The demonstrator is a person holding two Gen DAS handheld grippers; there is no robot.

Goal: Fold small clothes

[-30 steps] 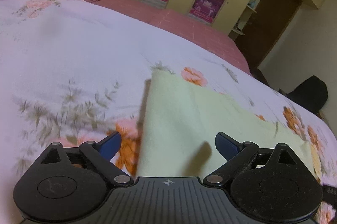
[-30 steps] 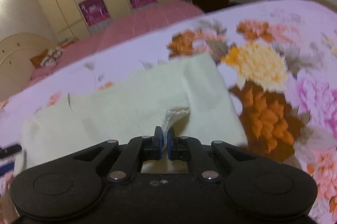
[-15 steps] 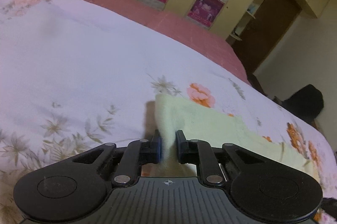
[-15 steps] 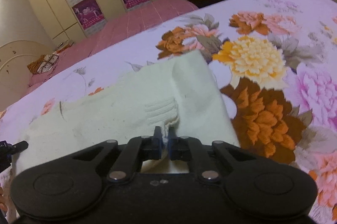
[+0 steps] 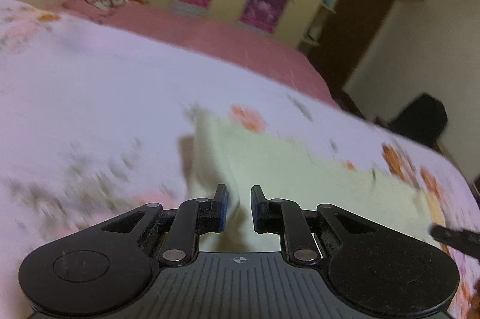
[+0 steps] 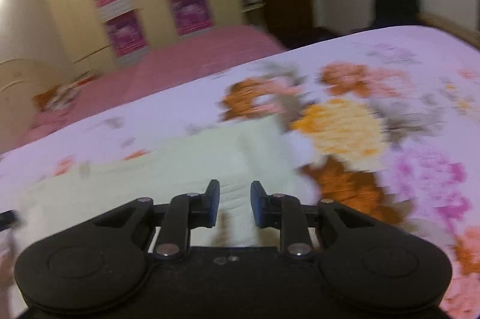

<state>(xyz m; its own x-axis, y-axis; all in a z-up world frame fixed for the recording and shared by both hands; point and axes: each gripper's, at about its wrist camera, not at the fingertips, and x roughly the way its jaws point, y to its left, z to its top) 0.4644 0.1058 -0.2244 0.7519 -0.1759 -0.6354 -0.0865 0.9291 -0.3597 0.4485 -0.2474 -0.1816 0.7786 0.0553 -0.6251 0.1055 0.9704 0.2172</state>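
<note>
Two tools over pale garment (image 6: pixel 186 166) | left tool (image 5: pixel 238 206) pinches fold | right tool (image 6: pixel 234 206) parting, empty | floral bedspread (image 5: pixel 90 97) around

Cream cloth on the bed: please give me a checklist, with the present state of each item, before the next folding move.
1. Left hand-held gripper grips the cream cloth: ok, its jaws have just been closing and a raised edge sits between the pads.
2. Right hand-held gripper free of cloth: ok, jaws just opening, nothing pinched.
3. Cloth flat on the floral bedspread: cannot tell, blurred.
4. Fold edges aligned: cannot tell.
</note>
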